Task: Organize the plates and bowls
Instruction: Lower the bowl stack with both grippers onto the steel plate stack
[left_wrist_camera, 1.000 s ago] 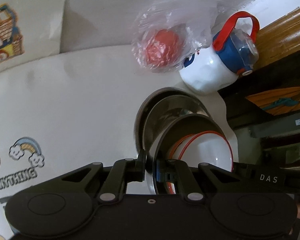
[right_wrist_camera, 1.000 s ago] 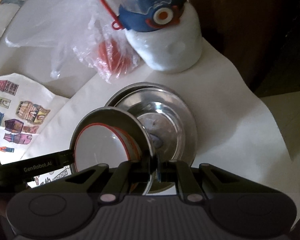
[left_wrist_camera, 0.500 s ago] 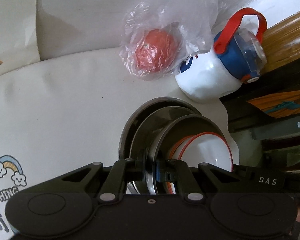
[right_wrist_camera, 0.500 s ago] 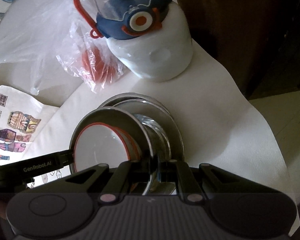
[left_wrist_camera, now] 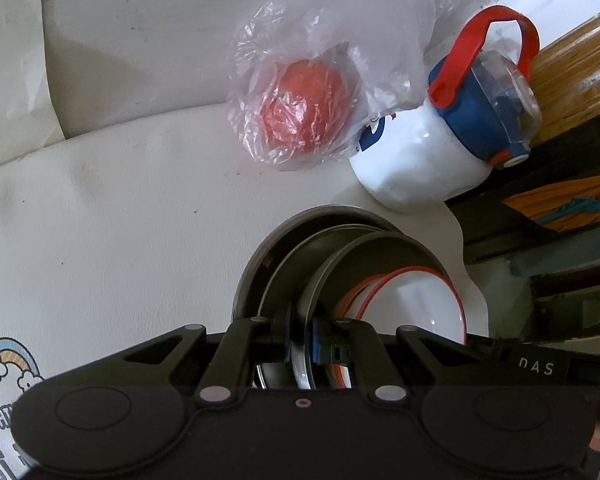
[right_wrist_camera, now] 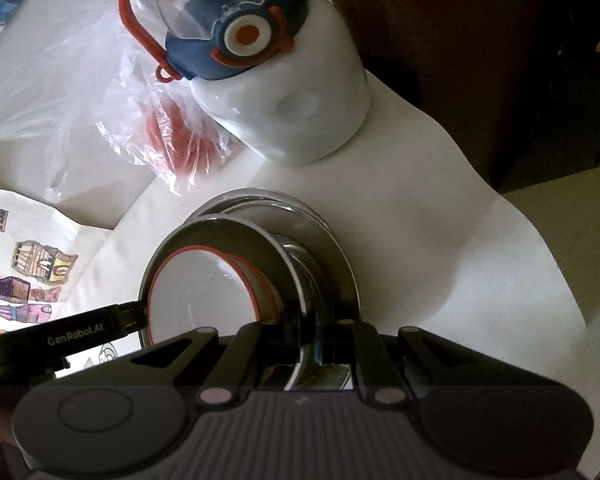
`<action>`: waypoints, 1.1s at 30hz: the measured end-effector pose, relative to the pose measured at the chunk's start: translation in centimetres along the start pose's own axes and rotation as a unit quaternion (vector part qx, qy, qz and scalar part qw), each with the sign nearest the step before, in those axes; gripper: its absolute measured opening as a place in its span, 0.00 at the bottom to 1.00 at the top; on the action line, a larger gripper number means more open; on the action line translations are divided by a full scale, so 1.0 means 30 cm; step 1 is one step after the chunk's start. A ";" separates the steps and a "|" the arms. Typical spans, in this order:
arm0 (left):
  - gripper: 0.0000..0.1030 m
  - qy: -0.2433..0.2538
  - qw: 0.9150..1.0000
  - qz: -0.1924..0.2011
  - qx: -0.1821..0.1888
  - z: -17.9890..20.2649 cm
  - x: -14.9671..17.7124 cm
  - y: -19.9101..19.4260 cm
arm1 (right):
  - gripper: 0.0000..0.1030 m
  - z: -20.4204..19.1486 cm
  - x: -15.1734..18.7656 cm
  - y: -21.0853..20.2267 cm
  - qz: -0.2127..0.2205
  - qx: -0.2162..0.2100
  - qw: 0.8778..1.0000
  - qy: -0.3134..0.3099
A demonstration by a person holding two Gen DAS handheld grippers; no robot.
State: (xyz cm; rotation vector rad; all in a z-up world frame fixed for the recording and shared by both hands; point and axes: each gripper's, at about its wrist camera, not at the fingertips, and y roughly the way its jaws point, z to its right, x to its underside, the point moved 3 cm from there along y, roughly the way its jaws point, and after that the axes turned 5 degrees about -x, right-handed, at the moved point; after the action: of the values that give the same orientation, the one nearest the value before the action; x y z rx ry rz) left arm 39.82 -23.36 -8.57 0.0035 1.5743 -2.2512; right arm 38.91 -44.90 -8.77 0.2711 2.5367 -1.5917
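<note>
Left wrist view, left to right. A pale tablecloth (left_wrist_camera: 132, 216) with printed cartoon stickers (left_wrist_camera: 4, 364) covers the table. A clear plastic bag (left_wrist_camera: 300, 92) holding a red round object lies beside a white bottle (left_wrist_camera: 416, 160) with a blue lid and red handle. Below these, a steel plate (left_wrist_camera: 260, 264) rests on the cloth at the table's edge, apparently with a second steel dish nested in it. The left gripper (left_wrist_camera: 300, 344) has its jaws closed on the rim of a steel bowl (left_wrist_camera: 380, 252), which carries two white bowls with red rims (left_wrist_camera: 424, 308) nested inside.

Right wrist view, left to right. The left gripper's arm enters from the left. The right gripper (right_wrist_camera: 308, 344) pinches the opposite rim of the same steel bowl, jaws closed on it, so the load hangs between both hands just above the plate.

Hazards, as judged. The rim grips are thin and the steel is smooth; uneven lowering could tilt the bowl and slide the white bowls out. The stack sits near the table corner, so an off-centre landing could tip it over the edge. The bottle stands close behind and could be knocked.
</note>
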 end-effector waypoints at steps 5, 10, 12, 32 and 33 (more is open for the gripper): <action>0.07 0.003 1.000 0.003 -0.004 -0.001 0.001 0.006 | 0.09 0.017 0.010 -0.003 0.009 -0.004 1.000 0.007; 0.08 0.008 1.000 0.008 -0.005 0.008 -0.003 0.015 | 0.09 0.033 0.021 -0.009 0.021 -0.010 1.000 0.015; 0.08 0.010 1.000 0.012 -0.004 0.011 -0.003 0.018 | 0.09 0.036 0.028 -0.011 0.029 -0.013 0.999 0.018; 0.10 0.015 0.999 0.033 -0.010 0.012 0.018 0.007 | 0.24 -0.018 0.092 -0.040 0.115 0.031 0.992 -0.037; 0.11 0.014 0.999 0.035 -0.012 0.011 0.018 0.004 | 0.25 -0.022 0.095 -0.042 0.118 0.035 0.992 -0.039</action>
State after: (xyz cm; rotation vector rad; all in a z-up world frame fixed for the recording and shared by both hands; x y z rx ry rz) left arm 39.43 -23.85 -8.68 0.0830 1.5900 -2.1874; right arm 35.85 -44.62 -7.96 0.4883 2.2956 -1.5692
